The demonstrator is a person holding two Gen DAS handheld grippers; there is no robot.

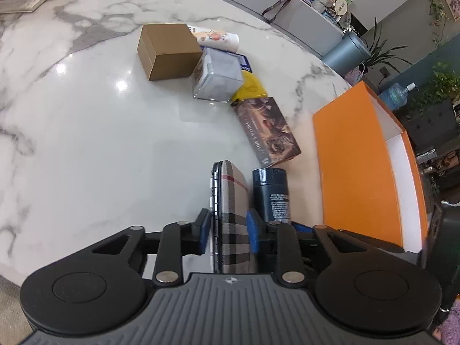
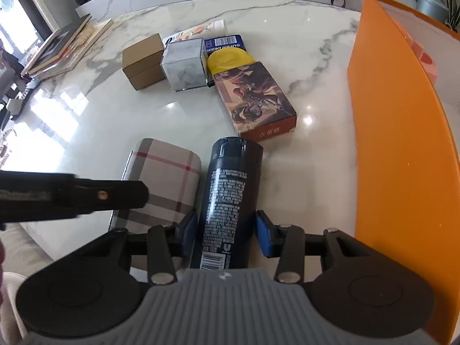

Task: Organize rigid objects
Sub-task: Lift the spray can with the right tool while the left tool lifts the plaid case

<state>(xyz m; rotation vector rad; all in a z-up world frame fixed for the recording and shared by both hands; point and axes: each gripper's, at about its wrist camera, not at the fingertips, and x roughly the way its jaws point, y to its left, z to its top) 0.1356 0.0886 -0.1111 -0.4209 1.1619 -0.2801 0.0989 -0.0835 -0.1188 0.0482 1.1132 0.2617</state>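
A plaid case (image 1: 230, 195) stands on its edge on the marble table (image 1: 100, 143). My left gripper (image 1: 229, 227) is shut on it, with a blue pad pressed to each side. Right beside it lies a dark blue spray can (image 2: 230, 189), also seen in the left wrist view (image 1: 270, 195). My right gripper (image 2: 226, 230) is shut on the can near its bottom end, the pads snug on both sides. In the right wrist view the plaid case (image 2: 166, 172) sits left of the can, partly covered by the left gripper's black finger (image 2: 86, 197).
A large open orange box (image 1: 359, 166) stands on the right, close to the can. Farther off sit a picture-printed box (image 2: 253, 97), a yellow lid (image 2: 228, 60), a grey cube box (image 2: 184, 66), a brown cardboard box (image 2: 142, 60) and a white tube (image 1: 218, 38). Books (image 2: 63, 49) lie at the far left.
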